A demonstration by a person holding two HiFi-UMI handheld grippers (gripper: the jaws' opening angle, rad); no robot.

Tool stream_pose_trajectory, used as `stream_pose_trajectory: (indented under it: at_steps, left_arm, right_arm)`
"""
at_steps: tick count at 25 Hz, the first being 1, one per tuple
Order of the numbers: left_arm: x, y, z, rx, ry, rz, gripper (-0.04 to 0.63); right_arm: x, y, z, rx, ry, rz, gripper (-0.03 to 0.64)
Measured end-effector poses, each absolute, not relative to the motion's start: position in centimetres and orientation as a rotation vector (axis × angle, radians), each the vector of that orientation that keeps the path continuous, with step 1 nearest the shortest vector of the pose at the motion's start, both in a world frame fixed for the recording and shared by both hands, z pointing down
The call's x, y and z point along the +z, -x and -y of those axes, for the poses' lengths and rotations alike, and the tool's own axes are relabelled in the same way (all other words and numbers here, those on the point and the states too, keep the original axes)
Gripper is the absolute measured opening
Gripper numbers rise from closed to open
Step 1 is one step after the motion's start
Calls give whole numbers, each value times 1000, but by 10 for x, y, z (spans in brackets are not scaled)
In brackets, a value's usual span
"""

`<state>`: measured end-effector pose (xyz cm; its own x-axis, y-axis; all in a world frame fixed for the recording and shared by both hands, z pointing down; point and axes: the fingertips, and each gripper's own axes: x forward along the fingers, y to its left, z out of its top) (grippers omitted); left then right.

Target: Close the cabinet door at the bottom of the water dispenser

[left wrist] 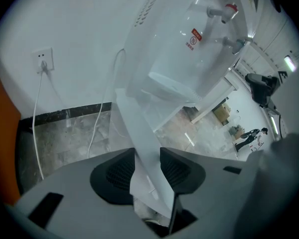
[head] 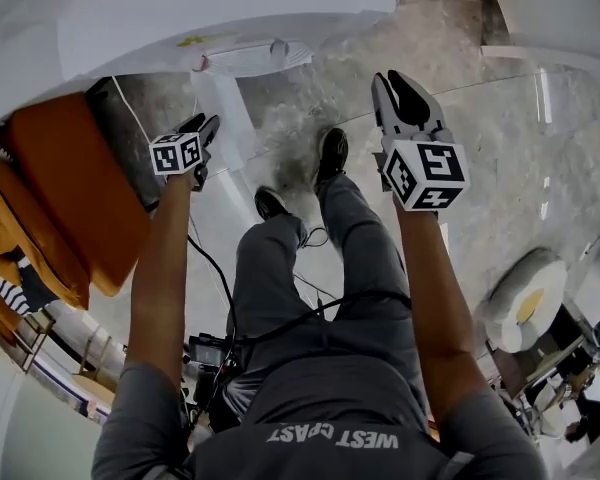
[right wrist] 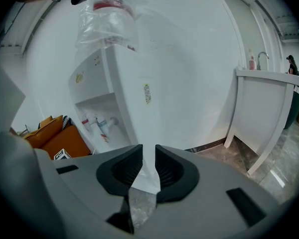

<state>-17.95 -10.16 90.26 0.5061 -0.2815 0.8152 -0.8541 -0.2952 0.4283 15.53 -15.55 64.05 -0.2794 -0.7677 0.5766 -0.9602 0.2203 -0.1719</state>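
Note:
The white water dispenser (head: 230, 8) stands at the top of the head view. Its bottom cabinet door (head: 220, 108) is swung out towards me. My left gripper (head: 204, 125) is low beside that door, open. In the left gripper view the door's (left wrist: 134, 123) free edge runs down through the gap of the left gripper (left wrist: 147, 163); I cannot tell whether a pad touches it. The taps of the dispenser (left wrist: 189, 44) show above. My right gripper (head: 400, 93) hangs further right, away from the door. The right gripper (right wrist: 148, 166) holds nothing, its jaws a narrow gap apart, facing the dispenser's (right wrist: 139, 83) side.
An orange bag (head: 70, 188) sits on the left, close to the dispenser. A wall socket (left wrist: 42, 59) with cables hanging to the floor lies behind the dispenser. My legs and shoes (head: 330, 153) stand on the stone floor in front. A white counter (right wrist: 259, 108) stands to the right.

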Motion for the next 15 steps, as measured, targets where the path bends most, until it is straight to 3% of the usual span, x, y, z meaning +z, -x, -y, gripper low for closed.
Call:
stream_pose_trajectory:
  at_steps: [15]
  left_arm:
    - [904,103,120,653,-1956,854,156]
  right_arm:
    - [663,-171,159,756,-1612,2103,97]
